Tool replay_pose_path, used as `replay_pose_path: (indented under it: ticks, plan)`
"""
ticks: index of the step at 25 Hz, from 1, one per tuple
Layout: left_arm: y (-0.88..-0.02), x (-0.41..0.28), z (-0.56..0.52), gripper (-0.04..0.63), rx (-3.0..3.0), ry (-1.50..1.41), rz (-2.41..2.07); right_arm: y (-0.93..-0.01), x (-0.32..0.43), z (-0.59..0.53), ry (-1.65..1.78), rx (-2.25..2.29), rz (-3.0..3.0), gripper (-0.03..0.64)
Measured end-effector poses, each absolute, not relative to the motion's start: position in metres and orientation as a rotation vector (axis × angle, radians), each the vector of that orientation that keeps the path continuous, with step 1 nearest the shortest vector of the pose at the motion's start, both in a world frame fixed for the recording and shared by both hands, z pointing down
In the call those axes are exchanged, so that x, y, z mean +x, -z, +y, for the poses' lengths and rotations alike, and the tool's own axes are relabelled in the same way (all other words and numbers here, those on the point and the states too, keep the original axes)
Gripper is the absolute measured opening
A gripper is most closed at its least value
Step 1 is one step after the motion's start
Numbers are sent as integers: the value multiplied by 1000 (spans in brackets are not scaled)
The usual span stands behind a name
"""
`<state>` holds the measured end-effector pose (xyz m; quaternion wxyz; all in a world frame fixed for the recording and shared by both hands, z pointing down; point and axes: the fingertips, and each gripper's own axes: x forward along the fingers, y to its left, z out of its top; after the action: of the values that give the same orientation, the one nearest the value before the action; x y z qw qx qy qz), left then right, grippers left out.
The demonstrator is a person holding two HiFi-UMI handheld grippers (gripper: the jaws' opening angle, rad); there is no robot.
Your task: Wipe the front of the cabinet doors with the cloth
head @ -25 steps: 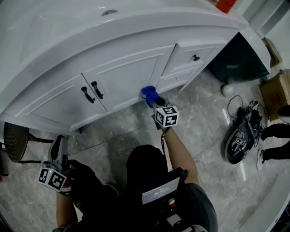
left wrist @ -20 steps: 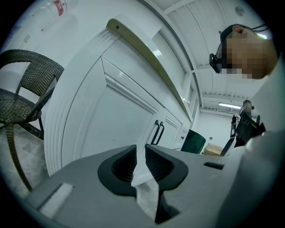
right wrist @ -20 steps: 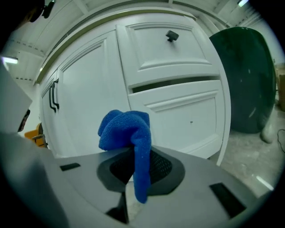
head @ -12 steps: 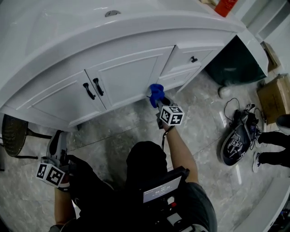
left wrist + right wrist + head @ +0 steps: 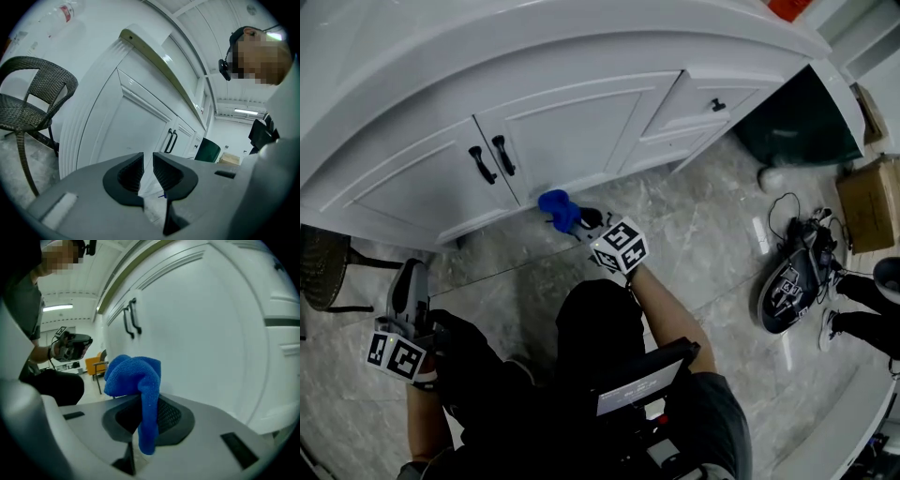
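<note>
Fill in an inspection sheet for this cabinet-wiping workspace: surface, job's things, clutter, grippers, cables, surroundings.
Surface: grey marbled floor, glossy; no spills seen.
Job's things: two white cabinet doors with black handles, both shut; blue cloth by the right-hand door's lower edge, contact unclear.
Clutter: cardboard box, dark bin, dark gear heap on the floor.
Grippers: right gripper shut on the cloth; left gripper low near the floor, jaws nearly together, nothing between them.
Cables: loose cable on the floor by the heap.
Surroundings: wicker chair left of the cabinet; another person's legs at the right.
</note>
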<state>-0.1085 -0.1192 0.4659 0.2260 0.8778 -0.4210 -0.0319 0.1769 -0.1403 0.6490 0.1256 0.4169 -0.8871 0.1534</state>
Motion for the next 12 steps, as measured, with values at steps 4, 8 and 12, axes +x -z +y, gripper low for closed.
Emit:
replay_pose_path:
  ticks: [4,8,12]
  plan:
    - [-468,-120,-117,63,2418,63,-1192,-661,120,-149,-402,1015,-2648,52]
    - [-471,-137,-111,63,2413,11,-1240,-676,88,-164,-427,967,-2698,52]
    - [-474,-157,-107,63,2375,-18,-1308,-690,59,-180,-440,947,-2751,52]
